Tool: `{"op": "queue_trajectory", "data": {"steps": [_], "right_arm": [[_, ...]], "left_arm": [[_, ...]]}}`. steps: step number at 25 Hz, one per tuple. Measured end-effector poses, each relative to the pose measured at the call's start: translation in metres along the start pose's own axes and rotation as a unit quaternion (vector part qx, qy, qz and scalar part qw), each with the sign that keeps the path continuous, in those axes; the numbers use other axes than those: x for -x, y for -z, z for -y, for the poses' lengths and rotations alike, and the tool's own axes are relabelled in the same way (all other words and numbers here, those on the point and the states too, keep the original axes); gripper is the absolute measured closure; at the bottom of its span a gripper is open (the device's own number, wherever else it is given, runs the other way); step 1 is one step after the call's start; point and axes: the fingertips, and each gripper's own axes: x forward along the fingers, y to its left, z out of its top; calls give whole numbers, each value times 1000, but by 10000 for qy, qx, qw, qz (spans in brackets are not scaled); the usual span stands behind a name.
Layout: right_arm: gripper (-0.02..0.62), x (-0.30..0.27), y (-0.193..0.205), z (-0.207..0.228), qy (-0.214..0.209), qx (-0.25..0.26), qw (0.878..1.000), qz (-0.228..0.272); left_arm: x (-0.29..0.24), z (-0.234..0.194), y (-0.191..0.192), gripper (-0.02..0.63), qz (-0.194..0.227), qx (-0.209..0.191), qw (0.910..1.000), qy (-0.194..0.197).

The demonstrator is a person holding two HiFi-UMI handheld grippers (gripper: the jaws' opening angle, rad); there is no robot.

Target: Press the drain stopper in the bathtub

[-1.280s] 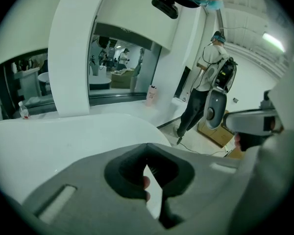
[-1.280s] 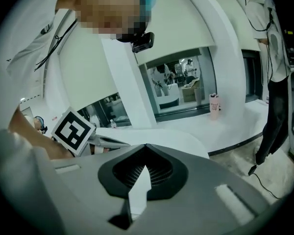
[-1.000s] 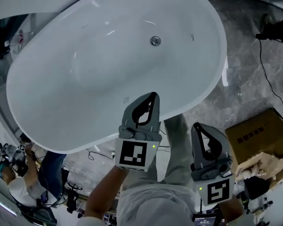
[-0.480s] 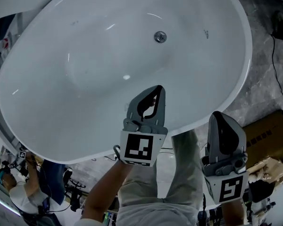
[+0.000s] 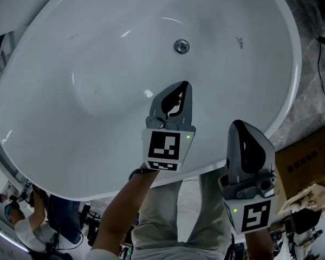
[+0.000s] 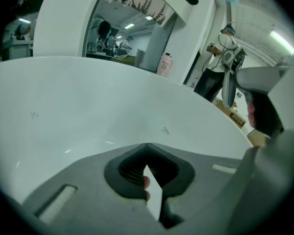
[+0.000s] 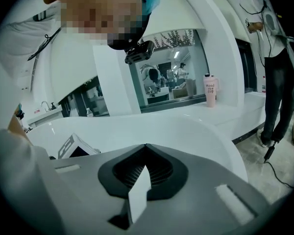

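The drain stopper [image 5: 181, 46] sits upper centre in the bathtub [image 5: 70, 118] — small, rigid, probably slick metal. Both your left gripper [image 5: 184, 85] and right gripper [image 5: 237, 126] are closed, empty; press its cap dead centre.

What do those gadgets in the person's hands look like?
The left gripper and the right gripper look the same: grey plastic, with two jaws that taper to a point around a dark ribbed hollow. Each carries a white cube printed with black square markers, and beside it a small green light. No sleeve covers the left forearm.
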Motion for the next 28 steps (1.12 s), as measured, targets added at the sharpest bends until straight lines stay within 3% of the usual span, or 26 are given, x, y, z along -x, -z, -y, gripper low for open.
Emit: {"op": "queue_trajectory", "data": {"steps": [6,10,18,28], "right_arm": [[592,-37,30,9,156,-60,9998,-138],[591,-59,50,5,221,-284,9988,-326],[591,-85,69,1,347,-563,9974,-303],[591,-104,95,8,287,-703,9963,-390]], "left_arm": [[-53,-33,26,601,-183,-176,9995,-183],[-87,-49,46,601,-207,41,9996,-174],[-159,-82,101,601,-675,-192,9972,-269],[-224,-117,155,601,-1276,34,9909,-416]]}}
